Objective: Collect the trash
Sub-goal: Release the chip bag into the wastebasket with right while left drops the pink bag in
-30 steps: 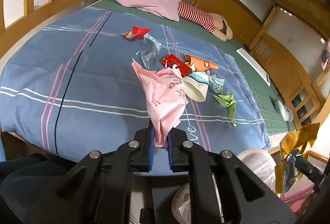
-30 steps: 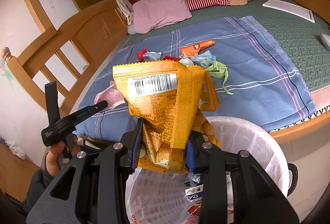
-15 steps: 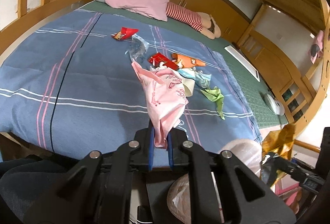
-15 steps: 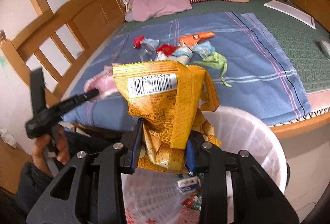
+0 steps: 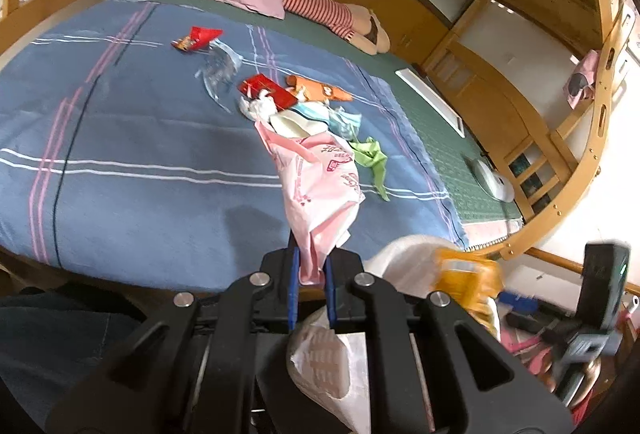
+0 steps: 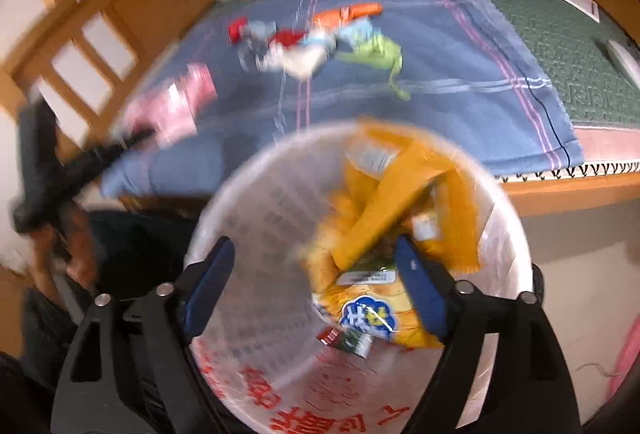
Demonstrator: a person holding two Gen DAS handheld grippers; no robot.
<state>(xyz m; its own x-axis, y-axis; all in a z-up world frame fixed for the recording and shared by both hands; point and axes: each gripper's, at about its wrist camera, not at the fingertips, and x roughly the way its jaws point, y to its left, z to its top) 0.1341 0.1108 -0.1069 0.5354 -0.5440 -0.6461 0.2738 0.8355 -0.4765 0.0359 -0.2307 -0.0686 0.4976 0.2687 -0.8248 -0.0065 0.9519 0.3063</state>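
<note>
Blue bed blanket (image 5: 140, 138) w/ more trash on it. White bin (image 6: 256, 218) has the yellow chip bag (image 6: 392, 218) inside, btwn the wide-apart right gripper (image 6: 316, 282) fingers. Left gripper (image 5: 311, 276) pinches pink bag (image 5: 320, 186).

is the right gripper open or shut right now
Open. The right gripper has its blue pads spread wide above the trash bin, with the yellow snack bag inside it.

Black tool (image 5: 310, 274), blue pads (image 6: 208, 286), silver screws.
</note>
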